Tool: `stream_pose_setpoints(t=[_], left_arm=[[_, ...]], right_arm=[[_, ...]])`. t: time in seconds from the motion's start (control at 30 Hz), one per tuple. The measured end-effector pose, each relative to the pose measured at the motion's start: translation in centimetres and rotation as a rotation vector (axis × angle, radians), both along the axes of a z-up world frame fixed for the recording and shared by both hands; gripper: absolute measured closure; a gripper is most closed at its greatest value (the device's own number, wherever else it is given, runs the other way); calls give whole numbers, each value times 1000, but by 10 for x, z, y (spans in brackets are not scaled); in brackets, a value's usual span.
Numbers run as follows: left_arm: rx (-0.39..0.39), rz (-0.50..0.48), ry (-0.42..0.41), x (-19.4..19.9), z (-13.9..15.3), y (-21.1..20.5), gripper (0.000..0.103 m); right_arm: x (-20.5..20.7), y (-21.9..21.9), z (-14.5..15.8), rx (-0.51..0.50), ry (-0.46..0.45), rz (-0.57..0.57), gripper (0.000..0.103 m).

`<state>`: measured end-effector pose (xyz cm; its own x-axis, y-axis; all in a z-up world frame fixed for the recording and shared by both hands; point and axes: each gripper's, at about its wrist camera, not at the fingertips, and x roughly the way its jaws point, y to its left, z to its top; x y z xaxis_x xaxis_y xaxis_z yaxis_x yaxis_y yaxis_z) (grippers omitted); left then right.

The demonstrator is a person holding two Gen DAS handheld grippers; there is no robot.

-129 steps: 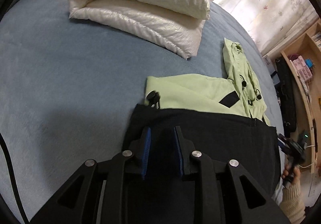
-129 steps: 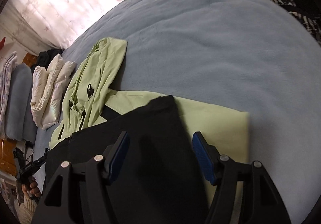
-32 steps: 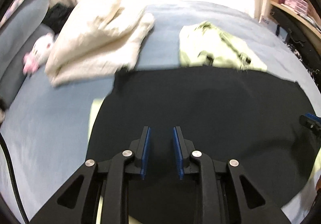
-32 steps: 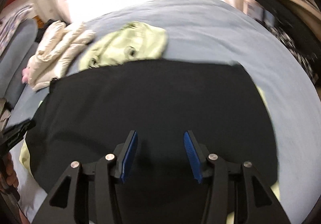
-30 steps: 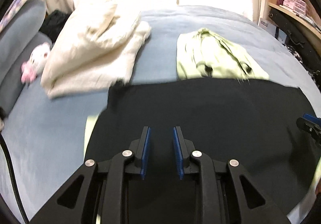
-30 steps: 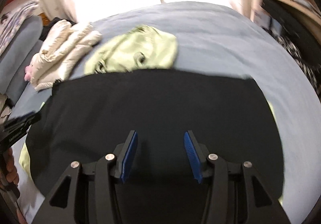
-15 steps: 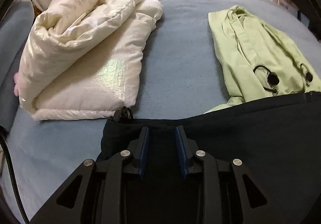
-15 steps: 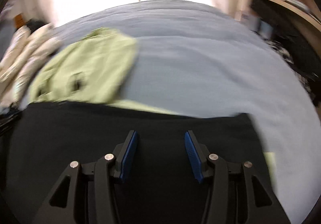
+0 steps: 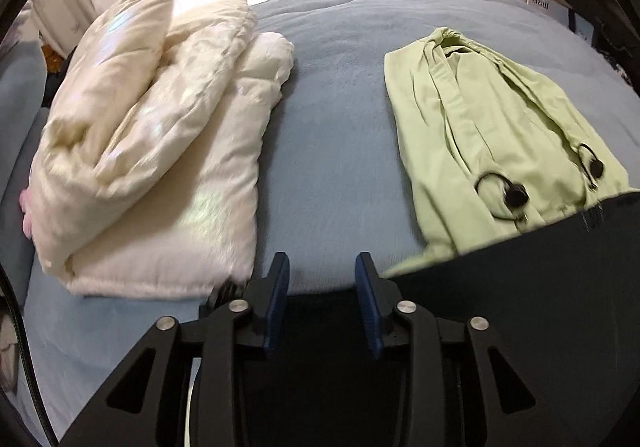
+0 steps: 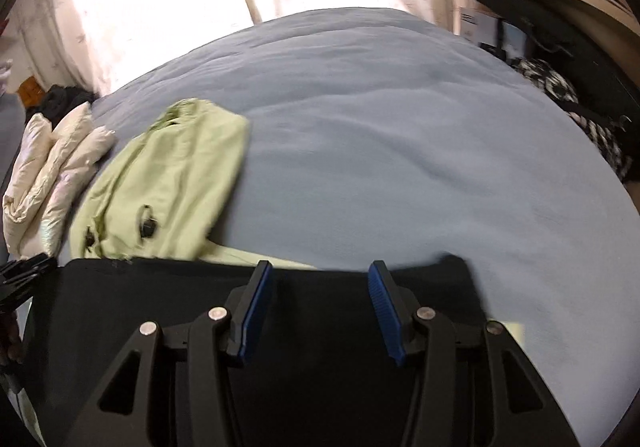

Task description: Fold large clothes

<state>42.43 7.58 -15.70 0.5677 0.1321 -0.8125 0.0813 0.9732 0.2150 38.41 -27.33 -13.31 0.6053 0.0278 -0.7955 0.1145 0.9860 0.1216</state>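
Observation:
A light green jacket lies on the blue bed, its hood (image 9: 492,135) (image 10: 168,183) spread flat toward the window. The jacket's black part (image 9: 520,307) (image 10: 160,307) is folded over the body, its edge just below the hood. My left gripper (image 9: 322,279) sits at the black part's left corner. Its jaws are opening and its pads stand clear of the cloth, whose edge lies just behind the fingertips. My right gripper (image 10: 318,279) is at the black edge near the right corner. Its jaws hold steady, fairly wide, with the black cloth between the pads.
A folded cream puffer jacket (image 9: 152,151) (image 10: 52,167) lies close to the left of my left gripper. Bare blue bedding (image 10: 400,147) stretches to the right of the hood. Shelves and dark bags (image 10: 560,59) stand beyond the bed's right side, curtains behind.
Both grippers carried the black part forward and down until it lies flat below the hood. The left jaws have spread apart and the cloth edge has dropped behind the tips.

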Motion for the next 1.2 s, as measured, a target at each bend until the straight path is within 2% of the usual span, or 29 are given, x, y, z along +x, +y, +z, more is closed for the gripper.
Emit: stream_pose_setpoints(t=[0.13,0.27,0.4,0.7,0.83,1.0,1.2], left_arm=[[28,57,61,35,-15,2,69],[75,83,97,53,-28,11,66],[120,15,110,49,-30,8,66],[160,-51,138,11,-32,13,67],[147,-45,147,10,-27,15,67],[112,-34,177,17,-15,16,67],[32,-50,162,43,8,10,67]], right_arm=[[23,19,-5,30,6,-5,54],[44,21,-19,30,52,-72,54],[50,21,-34,25,129,-55,53],[30,40,-32,-32,139,62,53],[26,43,-31,-58,140,104,53],[35,26,-21,39,155,72,53],[49,21,-3,53,128,67,53]])
